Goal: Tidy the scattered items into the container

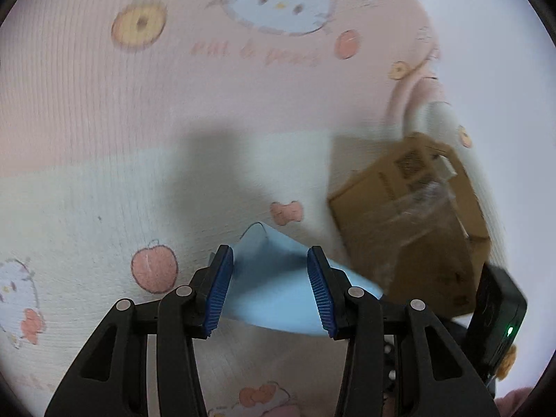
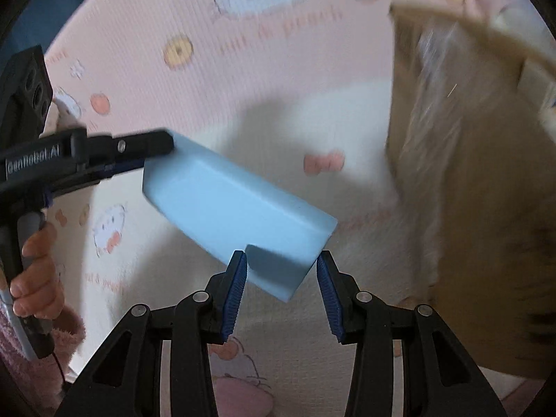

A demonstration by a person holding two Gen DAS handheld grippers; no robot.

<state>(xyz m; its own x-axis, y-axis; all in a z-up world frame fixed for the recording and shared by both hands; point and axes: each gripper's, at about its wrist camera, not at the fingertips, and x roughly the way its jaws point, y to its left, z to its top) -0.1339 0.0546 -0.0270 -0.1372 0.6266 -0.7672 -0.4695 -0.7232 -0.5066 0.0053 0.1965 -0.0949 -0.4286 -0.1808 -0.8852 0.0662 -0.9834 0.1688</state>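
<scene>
Left wrist view: left gripper [image 1: 270, 288] spread, light-blue foam block [image 1: 274, 285] between its pads, contact unclear; cardboard box [image 1: 413, 222] lay to the block's right. Right wrist view: right gripper [image 2: 282, 292] spread around the foam block's [image 2: 236, 215] near end, long axis running up-left toward the left gripper [image 2: 153, 149] at its far end; box [image 2: 469, 173] right of block, nearer the right gripper.

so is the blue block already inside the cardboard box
No, the blue block hangs above the mat, held between both tools, left of the cardboard box.
</scene>
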